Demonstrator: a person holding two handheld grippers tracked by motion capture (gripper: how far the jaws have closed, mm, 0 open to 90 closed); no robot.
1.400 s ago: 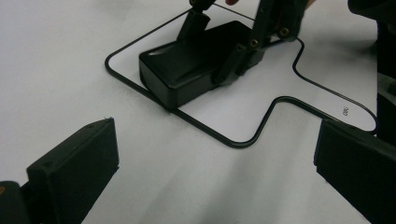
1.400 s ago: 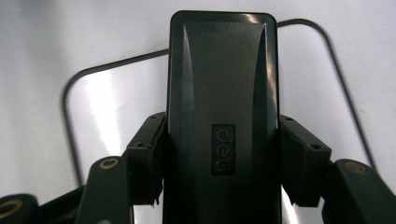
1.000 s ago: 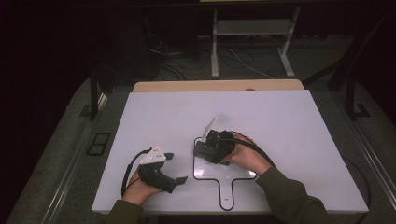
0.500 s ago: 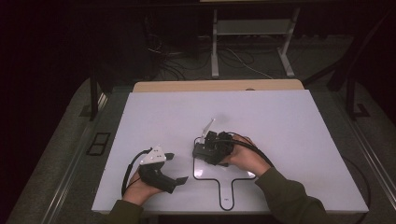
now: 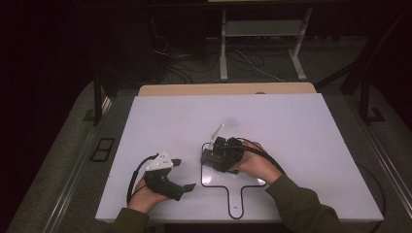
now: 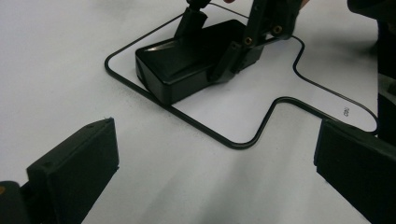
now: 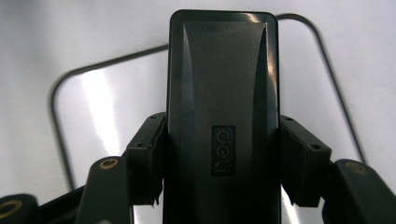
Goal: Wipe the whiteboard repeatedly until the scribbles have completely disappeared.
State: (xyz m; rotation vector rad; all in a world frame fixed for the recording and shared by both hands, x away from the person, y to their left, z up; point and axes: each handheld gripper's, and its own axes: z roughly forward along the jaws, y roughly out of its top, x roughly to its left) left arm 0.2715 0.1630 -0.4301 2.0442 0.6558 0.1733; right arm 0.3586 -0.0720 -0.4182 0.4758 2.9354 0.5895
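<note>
White bench point(image 5: 272, 121), dark room. Glossy black rectangular plastic case point(image 7: 223, 107) inside black paddle-shaped outline point(image 6: 261, 126), pinched by right gripper point(image 7: 223, 163) fingers. Left gripper point(image 6: 210, 168) fingers spread, empty. Risk: smooth sides slipping, case shifting outside outline.

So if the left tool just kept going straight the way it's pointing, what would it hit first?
Probably the black box that the right tool is shut on, lying inside the black outline. Bare white table lies between the open left tool and it, though depth is hard to judge.
</note>
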